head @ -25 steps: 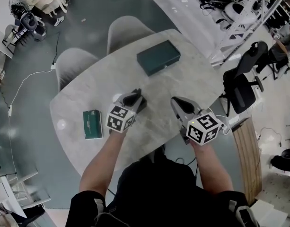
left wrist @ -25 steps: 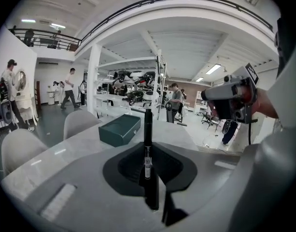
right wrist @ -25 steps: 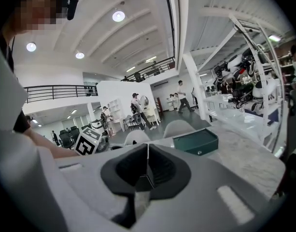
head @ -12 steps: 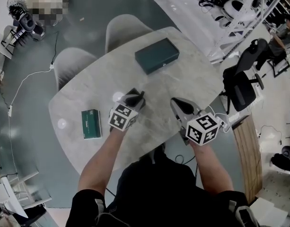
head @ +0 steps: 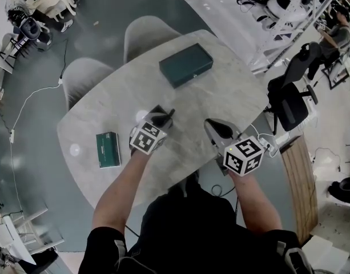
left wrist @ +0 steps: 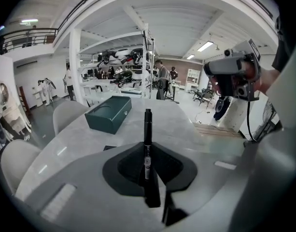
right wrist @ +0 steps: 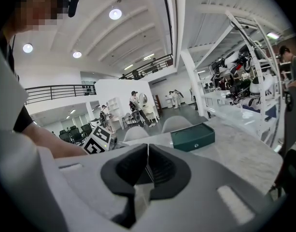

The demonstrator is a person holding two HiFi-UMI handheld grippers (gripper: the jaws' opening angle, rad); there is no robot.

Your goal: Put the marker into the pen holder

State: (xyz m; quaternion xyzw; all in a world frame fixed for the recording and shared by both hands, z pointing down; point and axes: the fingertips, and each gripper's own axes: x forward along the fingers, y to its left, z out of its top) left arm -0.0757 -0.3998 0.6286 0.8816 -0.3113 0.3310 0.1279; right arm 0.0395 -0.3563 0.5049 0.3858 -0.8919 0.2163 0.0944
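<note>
The left hand-held gripper (head: 163, 115) is over the middle of the bench (head: 232, 96); its jaws are pressed onto a black marker (left wrist: 147, 132), which sticks out past them, pointing roughly toward the far side of the bench; the marker touches nothing but the jaws. The right hand-held gripper (head: 209, 125) is beside it at the near edge of the bench, apart from it; its jaws are pressed together with nothing between them. A dark green case (head: 186, 65) lies closed at the far side of the bench, well apart from both grippers; a small green box (head: 108, 149) lies flat toward the left end, near the left gripper but not touching it. Two pale chairs (head: 146, 36) stand at the far edge of the bench; the floor beyond is grey.
</note>
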